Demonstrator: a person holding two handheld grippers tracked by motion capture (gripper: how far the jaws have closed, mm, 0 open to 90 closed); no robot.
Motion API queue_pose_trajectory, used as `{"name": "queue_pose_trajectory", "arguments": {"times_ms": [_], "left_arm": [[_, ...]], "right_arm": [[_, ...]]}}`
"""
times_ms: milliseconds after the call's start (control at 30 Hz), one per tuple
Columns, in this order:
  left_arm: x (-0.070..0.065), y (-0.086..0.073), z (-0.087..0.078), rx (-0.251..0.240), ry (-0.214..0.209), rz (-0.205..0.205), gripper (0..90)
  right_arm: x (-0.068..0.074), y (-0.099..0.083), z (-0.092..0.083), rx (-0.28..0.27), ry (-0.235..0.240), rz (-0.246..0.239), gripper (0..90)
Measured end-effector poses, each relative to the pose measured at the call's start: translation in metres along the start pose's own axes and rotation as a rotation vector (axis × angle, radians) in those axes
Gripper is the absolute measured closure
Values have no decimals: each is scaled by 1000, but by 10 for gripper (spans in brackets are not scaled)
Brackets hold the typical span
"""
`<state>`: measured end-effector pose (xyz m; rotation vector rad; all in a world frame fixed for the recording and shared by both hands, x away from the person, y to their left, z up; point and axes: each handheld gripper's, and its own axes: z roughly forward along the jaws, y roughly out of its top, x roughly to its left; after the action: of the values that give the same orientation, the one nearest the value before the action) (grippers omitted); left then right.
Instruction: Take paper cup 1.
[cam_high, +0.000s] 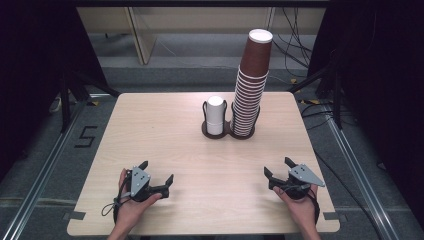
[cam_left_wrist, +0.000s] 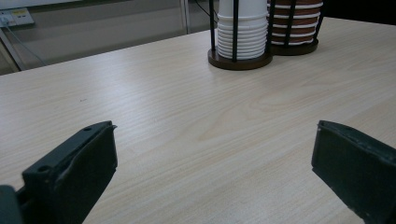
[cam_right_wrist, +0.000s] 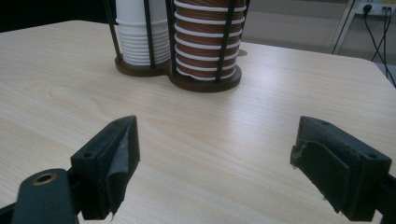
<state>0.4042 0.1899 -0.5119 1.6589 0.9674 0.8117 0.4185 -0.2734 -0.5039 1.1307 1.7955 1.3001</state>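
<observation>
I've got both the left gripper (cam_high: 159, 173) and right gripper (cam_high: 280, 167) parked low, fingers released, holding nothing, facing the cup holder (cam_high: 220, 133).

a cup holder (cam_high: 227, 131) stands on the table (cam_high: 165, 125), toward its far edge and a little right of the middle; a short stack of cups (cam_high: 216, 115) sits in its left ring and a tall stack of cups (cam_high: 252, 85) in its right ring, the two stacks just beside each other; the left gripper (cam_high: 156, 173) rests near the front left of the table and the right gripper (cam_high: 278, 167) near the front right, well apart, both well in front of the holder.
</observation>
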Motion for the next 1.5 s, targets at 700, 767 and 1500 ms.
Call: {"name": "queue_pose_trajectory", "arguments": {"times_ms": [700,767,1500], "left_arm": [[-16,12,6,-28,-79,75,12],[-17,18,10,-35,-92,85,13],[-22,89,71,-102,-159,103,22]], "right_arm": [[13,6,7,28,33,-32,188],[14,8,8,29,26,-32,188],[40,32,46,14,122,-66,213]]}}
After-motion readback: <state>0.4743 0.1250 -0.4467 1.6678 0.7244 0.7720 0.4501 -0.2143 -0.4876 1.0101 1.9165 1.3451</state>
